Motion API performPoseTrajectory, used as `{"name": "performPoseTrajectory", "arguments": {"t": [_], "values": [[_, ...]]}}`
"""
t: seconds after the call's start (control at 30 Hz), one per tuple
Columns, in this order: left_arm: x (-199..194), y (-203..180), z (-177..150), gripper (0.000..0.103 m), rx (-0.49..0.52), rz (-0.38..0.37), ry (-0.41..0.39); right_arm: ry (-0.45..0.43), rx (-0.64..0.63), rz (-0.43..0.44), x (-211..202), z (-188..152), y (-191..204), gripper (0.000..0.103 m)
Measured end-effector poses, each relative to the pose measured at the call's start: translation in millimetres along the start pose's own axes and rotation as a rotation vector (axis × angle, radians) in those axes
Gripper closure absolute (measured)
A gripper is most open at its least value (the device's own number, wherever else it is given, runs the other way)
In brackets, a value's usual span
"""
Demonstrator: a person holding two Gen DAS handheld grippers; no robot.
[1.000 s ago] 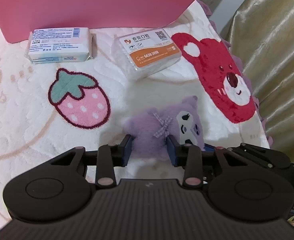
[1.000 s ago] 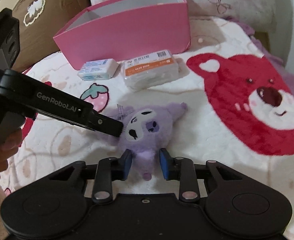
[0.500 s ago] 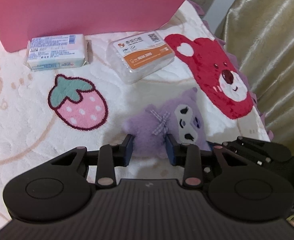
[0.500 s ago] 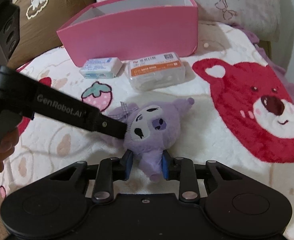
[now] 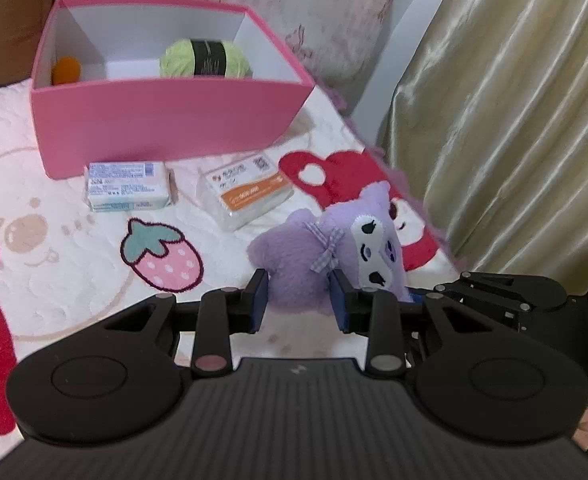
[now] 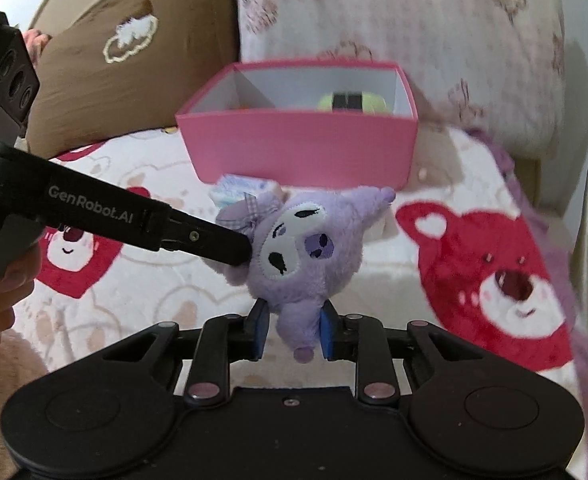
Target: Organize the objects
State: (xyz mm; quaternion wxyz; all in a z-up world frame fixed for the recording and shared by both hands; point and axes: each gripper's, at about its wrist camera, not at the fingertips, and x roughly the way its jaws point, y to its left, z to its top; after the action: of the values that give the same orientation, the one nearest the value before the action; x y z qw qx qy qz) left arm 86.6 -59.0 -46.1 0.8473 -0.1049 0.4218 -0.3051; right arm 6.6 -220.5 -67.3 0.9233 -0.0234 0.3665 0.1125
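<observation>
Both the left tongs (image 5: 298, 300) and right tongs (image 6: 292, 330) clenched the purple plush toy (image 6: 305, 248), lifted near the pink box (image 6: 297, 148); it hid most of the tissue packet (image 6: 238, 191) behind.

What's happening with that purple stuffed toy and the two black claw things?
A person holds the purple plush up with both tools: the left gripper and right gripper are each clamped on it. It hangs in front of the pink box, which already contains green yarn. Two packets stay on the blanket.

"GenRobot.AI" on left tool (image 6: 230, 246).
</observation>
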Motion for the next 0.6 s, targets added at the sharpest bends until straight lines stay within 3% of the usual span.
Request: {"name": "performPoseTrajectory", "arguments": {"t": [0.23, 0.6], "values": [[-37.2, -9.6, 7.4, 0.071, 0.011, 0.000, -0.084, -0.046, -0.086, -0.027, -22.9, 20.4, 18.7, 0.074], [-76.5, -12.0, 26.9, 0.071, 0.008, -0.010, -0.165, -0.047, -0.094, -0.027, -42.8, 55.2, 35.1, 0.074]]}}
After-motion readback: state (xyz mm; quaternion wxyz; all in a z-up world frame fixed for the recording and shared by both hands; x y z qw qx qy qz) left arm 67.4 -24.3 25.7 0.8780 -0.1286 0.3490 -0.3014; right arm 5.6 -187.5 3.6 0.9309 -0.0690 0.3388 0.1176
